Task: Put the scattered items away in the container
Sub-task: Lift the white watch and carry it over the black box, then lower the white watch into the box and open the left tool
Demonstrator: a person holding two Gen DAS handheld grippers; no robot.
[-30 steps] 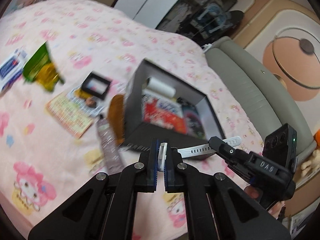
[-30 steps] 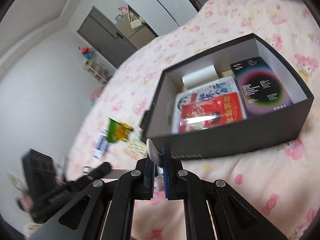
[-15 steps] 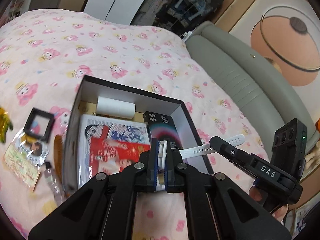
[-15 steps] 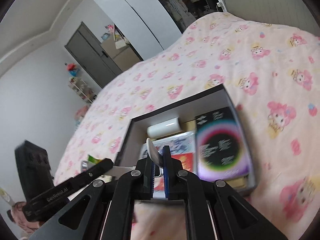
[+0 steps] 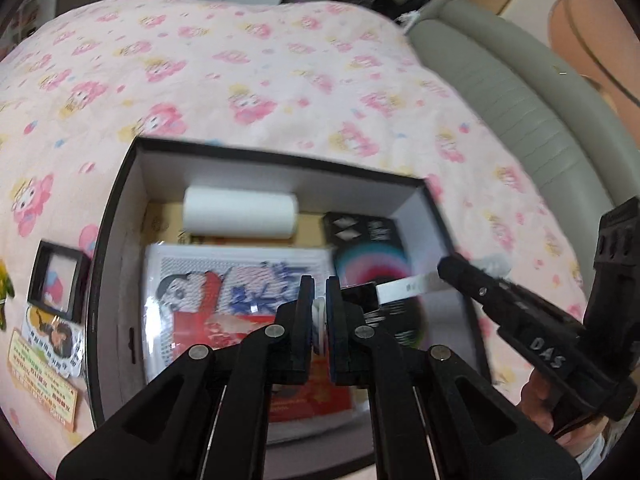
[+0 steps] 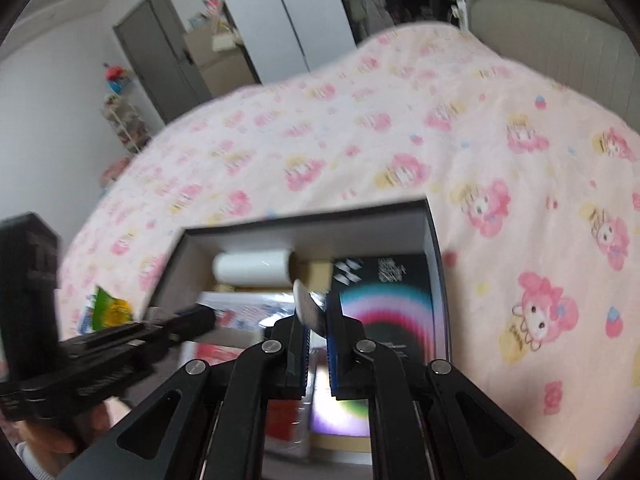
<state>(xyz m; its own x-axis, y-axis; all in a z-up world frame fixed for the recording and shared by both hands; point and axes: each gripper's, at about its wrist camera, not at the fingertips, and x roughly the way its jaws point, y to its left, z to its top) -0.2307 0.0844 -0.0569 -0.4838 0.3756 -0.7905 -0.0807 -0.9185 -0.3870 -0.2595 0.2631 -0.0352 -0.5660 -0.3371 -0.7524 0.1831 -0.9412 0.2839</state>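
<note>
A white-strapped watch [image 5: 404, 288] hangs between both grippers over the black box [image 5: 120, 200]. My left gripper [image 5: 319, 312] is shut on one strap end. My right gripper [image 6: 316, 320] is shut on the other end [image 6: 306, 306]; it also shows in the left wrist view [image 5: 456, 270]. The box [image 6: 434, 232] holds a white roll [image 5: 240, 212], a red and white packet [image 5: 240, 292] and a dark box with coloured rings [image 5: 372, 256].
The box sits on a pink patterned bedspread [image 5: 260, 72]. Left of it lie a small black frame [image 5: 58, 278], a printed card [image 5: 44, 360] and a green packet [image 6: 108, 306]. A grey padded headboard [image 5: 520, 92] runs along the right.
Both grippers have carried the watch from in front of the box to above its inside and come lower toward the contents. Both stay shut on the strap.
</note>
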